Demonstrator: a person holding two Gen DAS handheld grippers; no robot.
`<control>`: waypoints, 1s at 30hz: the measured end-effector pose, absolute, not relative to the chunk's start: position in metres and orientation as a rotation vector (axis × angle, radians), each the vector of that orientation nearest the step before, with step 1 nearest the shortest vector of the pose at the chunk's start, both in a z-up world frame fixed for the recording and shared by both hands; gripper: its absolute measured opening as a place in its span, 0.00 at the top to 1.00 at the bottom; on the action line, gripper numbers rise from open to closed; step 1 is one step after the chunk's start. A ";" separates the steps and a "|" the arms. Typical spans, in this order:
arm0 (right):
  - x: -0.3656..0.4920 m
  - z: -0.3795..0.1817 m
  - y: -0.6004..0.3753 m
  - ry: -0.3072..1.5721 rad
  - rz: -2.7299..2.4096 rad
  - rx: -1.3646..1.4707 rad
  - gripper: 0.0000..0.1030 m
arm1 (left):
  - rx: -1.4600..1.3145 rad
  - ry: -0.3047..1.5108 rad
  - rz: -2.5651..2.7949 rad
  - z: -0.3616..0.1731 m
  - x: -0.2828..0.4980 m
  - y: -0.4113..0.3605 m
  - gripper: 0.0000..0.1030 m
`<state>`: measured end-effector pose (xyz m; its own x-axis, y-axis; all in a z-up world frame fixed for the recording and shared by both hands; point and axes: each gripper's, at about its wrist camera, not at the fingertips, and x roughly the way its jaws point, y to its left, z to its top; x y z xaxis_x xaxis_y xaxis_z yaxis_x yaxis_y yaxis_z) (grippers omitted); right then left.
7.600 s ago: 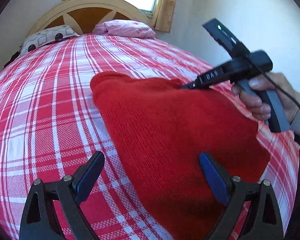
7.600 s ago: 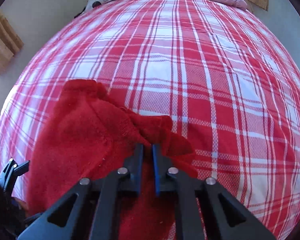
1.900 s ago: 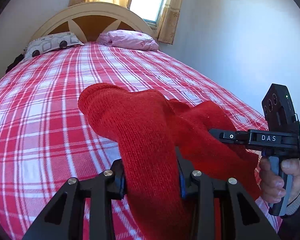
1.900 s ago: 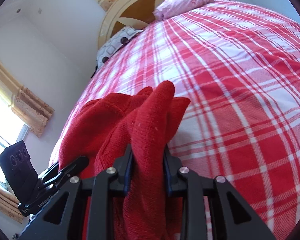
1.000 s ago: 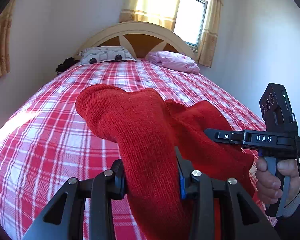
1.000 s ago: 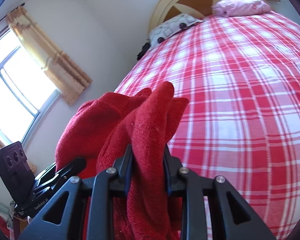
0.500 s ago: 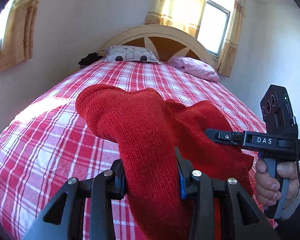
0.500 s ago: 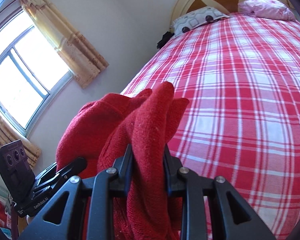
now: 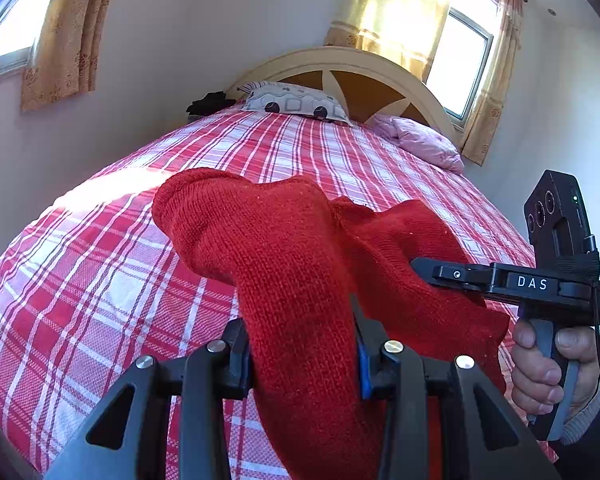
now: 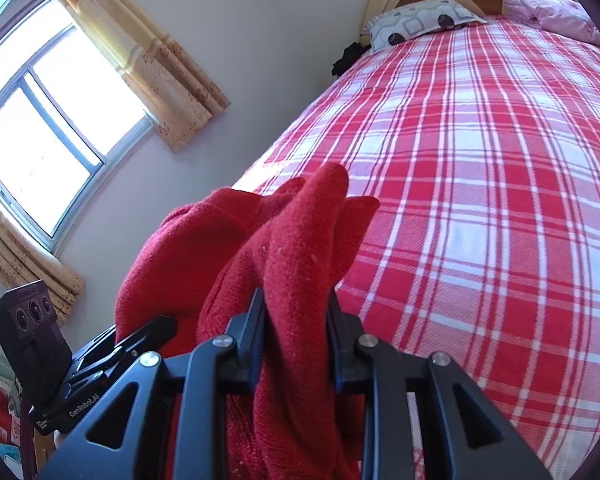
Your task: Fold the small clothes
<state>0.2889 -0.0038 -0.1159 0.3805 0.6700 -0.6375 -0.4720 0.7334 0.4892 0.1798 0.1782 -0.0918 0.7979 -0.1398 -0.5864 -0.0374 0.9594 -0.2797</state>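
While you hold it up off the bed [image 9: 112, 280], the red knit garment [image 9: 284, 264] hangs bunched between your two tools. Your left tool [image 9: 300, 354] is clamped on a thick fold of it, and your right tool [image 10: 296, 340] is closed on another gathered wad, so both grips are full of wool. In the left view you can see the right tool biting the cloth from the side, with your hand [image 9: 548, 368] on its handle.

This looks like soft, floppy, stretchy knit: light enough to lift easily, but it will sag and slump wherever you are not holding it. It should not slip much, since the knit is fuzzy and thick. Right now you are pinching lumps, not edges; for a clean fold you will likely want hold of a hem or two corners so it hangs flat.

Below and ahead of you the red plaid bedspread lies open, which looks like your landing spot. At the far end sit a patterned pillow [image 10: 416, 20], a pink pillow [image 10: 552, 10] and something dark [image 10: 346, 60] by the wall, all well apart from the garment. Curtains [image 10: 156, 64] and a window [image 10: 40, 128] are off to the side. Nothing on the bed seems to stand in your way.
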 end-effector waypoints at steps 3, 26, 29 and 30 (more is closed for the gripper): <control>0.291 -0.121 0.002 0.938 0.741 0.240 0.72 | -0.299 0.654 -0.049 -0.096 0.180 0.184 0.62; 0.304 -0.145 0.031 0.995 0.741 0.220 0.72 | -0.338 0.700 -0.041 -0.122 0.188 0.207 0.62; 0.309 -0.155 0.033 1.021 0.731 0.217 0.72 | -0.352 0.731 -0.037 -0.135 0.193 0.208 0.62; 0.311 -0.159 0.034 1.031 0.727 0.214 0.72 | -0.363 0.740 -0.037 -0.139 0.193 0.209 0.62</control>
<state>0.3106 0.0342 -0.1595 0.3070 0.6402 -0.7042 -0.4482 0.7500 0.4865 0.1933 0.2094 -0.1394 0.7410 -0.1598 -0.6523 -0.0940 0.9370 -0.3364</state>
